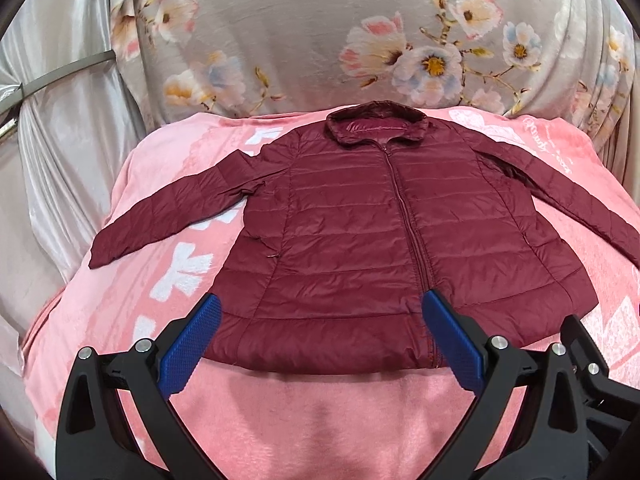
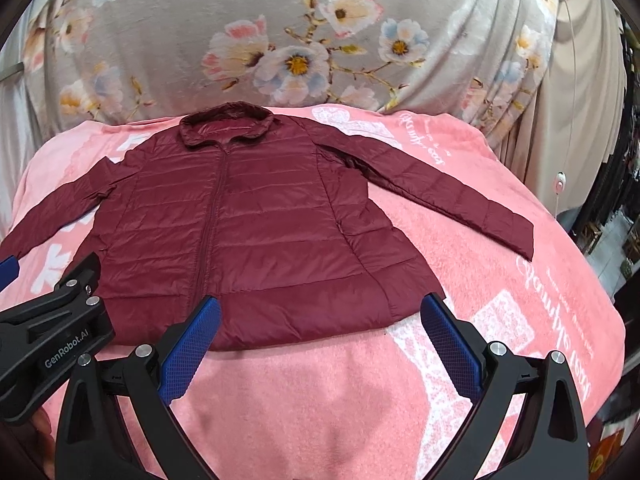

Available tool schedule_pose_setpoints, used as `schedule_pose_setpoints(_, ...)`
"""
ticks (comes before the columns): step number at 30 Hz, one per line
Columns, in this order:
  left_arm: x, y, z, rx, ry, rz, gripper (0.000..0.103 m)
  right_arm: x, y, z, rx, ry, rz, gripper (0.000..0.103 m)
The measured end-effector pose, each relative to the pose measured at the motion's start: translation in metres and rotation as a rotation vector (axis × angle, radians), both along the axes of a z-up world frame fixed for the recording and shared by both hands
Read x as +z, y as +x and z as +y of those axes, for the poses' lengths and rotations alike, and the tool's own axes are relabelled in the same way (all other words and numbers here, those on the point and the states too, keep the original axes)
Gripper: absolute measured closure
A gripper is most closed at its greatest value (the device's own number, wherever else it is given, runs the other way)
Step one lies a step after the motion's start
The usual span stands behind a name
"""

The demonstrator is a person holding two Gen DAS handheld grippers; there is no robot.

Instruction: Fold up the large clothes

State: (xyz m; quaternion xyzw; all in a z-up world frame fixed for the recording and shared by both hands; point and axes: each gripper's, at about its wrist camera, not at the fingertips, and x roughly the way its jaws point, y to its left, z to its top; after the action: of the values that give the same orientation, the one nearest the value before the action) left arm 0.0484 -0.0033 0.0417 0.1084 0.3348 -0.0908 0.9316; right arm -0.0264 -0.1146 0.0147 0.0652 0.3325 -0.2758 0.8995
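A maroon quilted puffer jacket (image 1: 352,216) lies flat and zipped, front up, on a pink blanket (image 1: 304,420), collar at the far end and both sleeves spread outward. It also shows in the right wrist view (image 2: 256,216). My left gripper (image 1: 320,300) is open and empty, its blue pads hovering over the jacket's near hem by the zipper. My right gripper (image 2: 320,304) is open and empty over the hem's right corner. The left gripper's black body (image 2: 60,320) shows at the left of the right wrist view.
A grey floral sheet (image 1: 320,40) hangs behind the blanket. Silvery curtains (image 1: 60,140) hang at the left. Beige curtains (image 2: 568,120) and dim room clutter lie off the blanket's right edge (image 2: 592,280). Bare pink blanket lies between the hem and me.
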Motion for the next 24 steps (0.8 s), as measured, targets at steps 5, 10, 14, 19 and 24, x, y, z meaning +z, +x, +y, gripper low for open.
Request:
schedule_pose_setpoints(5, 0.000, -0.010, -0.006, 0.034, -0.021, 0.003, 0.005, 0.004, -0.005, -0.009, 0.030, -0.026, 0.003, 0.005)
schedule_pose_setpoints(10, 0.004, -0.023, -0.011, 0.083, 0.003, -0.011, 0.005, 0.005, -0.011, -0.020, 0.075, -0.001, -0.008, 0.005)
schedule_pose_setpoints(14, 0.008, -0.031, -0.009, 0.133, 0.033, -0.022, 0.005, 0.004, -0.010, -0.023, 0.120, 0.036, -0.008, 0.005)
schedule_pose_setpoints(19, 0.011, -0.031, 0.002, 0.198, 0.041, -0.022, 0.005, 0.000, -0.001, -0.014, 0.191, 0.040, 0.005, 0.005)
schedule_pose_setpoints(24, 0.008, -0.028, 0.013, 0.232, 0.039, -0.020, 0.005, -0.003, 0.008, -0.001, 0.245, 0.031, 0.009, 0.005)
